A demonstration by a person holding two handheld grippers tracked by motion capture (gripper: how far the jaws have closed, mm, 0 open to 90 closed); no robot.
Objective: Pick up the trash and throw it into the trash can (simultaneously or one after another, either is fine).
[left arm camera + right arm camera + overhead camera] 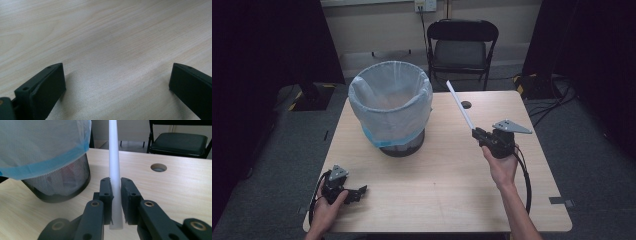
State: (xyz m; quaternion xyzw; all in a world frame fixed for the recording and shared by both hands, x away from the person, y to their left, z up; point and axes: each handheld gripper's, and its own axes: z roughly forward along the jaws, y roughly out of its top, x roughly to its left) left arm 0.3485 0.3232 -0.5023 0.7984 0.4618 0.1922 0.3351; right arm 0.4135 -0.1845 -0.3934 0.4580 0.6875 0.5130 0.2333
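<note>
High view: right gripper [476, 133] holds a long white tube [460, 105] by its lower end, above the table [452, 190]. The tube angles up and away toward the bin [391, 107], a mesh basket lined with a pale bag. Left gripper [358, 192] sits low at the near left corner, nothing in it.

Left gripper view: jaws stand wide apart over bare wood.

Right gripper view: jaws are clamped on the tube [114, 170] near its bottom end, with a short stub sticking out below the pads. Bin [57, 185] is left of it, well apart.

Handling, my read: light, stiff, smooth plastic, likely hollow. An end grip gives a long lever, so it may pivot or slip between the pads. Gripping nearer the middle would steady it. Don't squeeze hard; the wall could crush.
</note>
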